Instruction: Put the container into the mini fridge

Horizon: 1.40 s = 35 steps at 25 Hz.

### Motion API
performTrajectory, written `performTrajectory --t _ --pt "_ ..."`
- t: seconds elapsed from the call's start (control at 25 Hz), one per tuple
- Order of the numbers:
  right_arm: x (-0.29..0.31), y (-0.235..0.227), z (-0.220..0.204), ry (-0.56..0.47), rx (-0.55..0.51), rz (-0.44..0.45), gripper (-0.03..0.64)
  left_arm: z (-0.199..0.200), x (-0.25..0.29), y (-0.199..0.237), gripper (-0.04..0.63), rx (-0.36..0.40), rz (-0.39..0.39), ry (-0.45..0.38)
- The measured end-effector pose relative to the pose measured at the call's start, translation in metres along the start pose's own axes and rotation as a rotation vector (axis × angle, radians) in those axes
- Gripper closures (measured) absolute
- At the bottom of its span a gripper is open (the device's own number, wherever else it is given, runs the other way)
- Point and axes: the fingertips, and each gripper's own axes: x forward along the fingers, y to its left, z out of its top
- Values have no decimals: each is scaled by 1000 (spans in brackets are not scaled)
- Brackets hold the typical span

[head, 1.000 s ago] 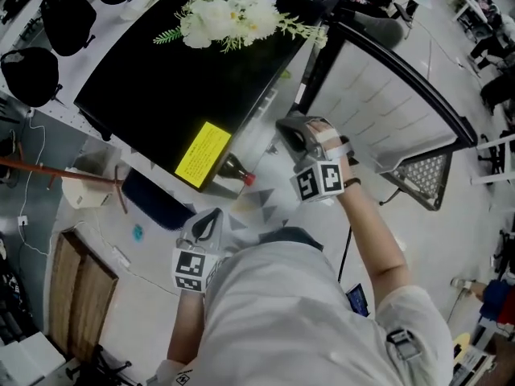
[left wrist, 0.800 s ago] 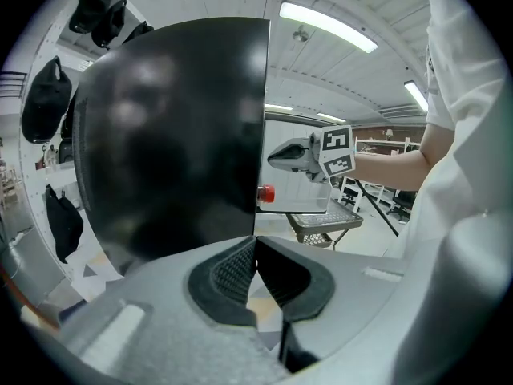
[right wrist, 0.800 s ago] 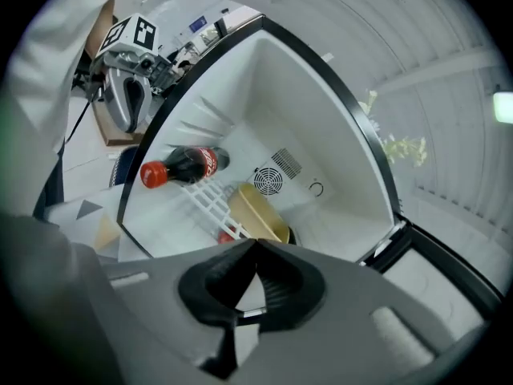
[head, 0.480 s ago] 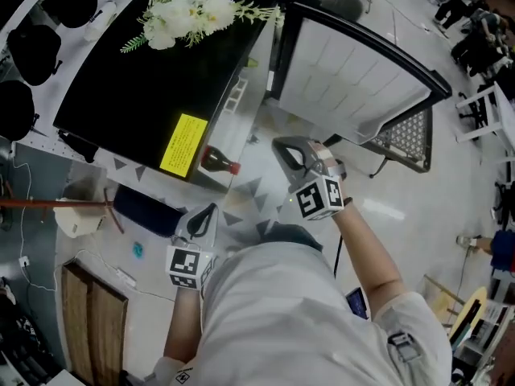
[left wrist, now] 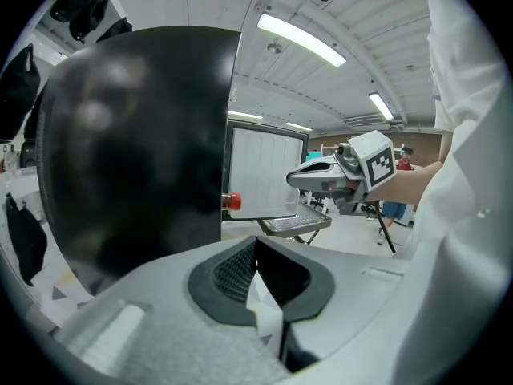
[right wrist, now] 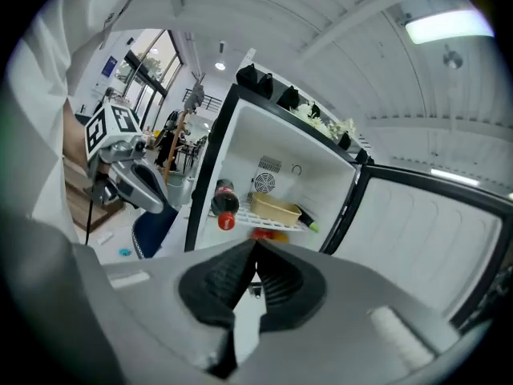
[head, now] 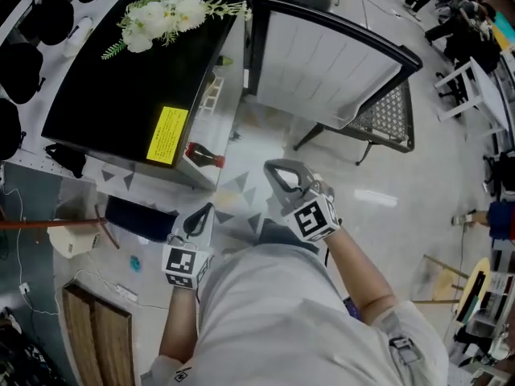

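Drawn back from the fridge (right wrist: 268, 139), my right gripper (right wrist: 255, 251) has its ribbed black pads pressed together on nothing. My left gripper (left wrist: 256, 245) is likewise closed and empty. Inside, the shallow tan container (right wrist: 276, 209) sits on the white wire shelf (right wrist: 250, 215), beside a red-capped bottle (right wrist: 224, 199). The door (head: 322, 63) stands wide.

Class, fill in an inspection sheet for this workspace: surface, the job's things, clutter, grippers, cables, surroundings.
Surface: pale floor with grey triangle marks.
Job's things: mini fridge with door open; container on its shelf beside a bottle.
Clutter: flowers on the fridge top.
Grippers: left gripper and right gripper both shut, empty.
Cables: thin cable on the floor at left.
Surroundings: mesh stand behind the door.
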Motion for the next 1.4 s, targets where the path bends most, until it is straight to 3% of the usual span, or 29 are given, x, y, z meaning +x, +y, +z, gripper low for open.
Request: performTrajectory --t 0.48,1.08,1.4 --pt "-44 37 -14 1 178 -38 614 2 0 -16 586 12 -63 -27" --pt "-69 48 -32 -12 304 -67 614 14 15 -38 586 22 -117 -51" --pt "-69 47 -35 -11 323 -50 614 16 20 -39 586 21 -119 -48"
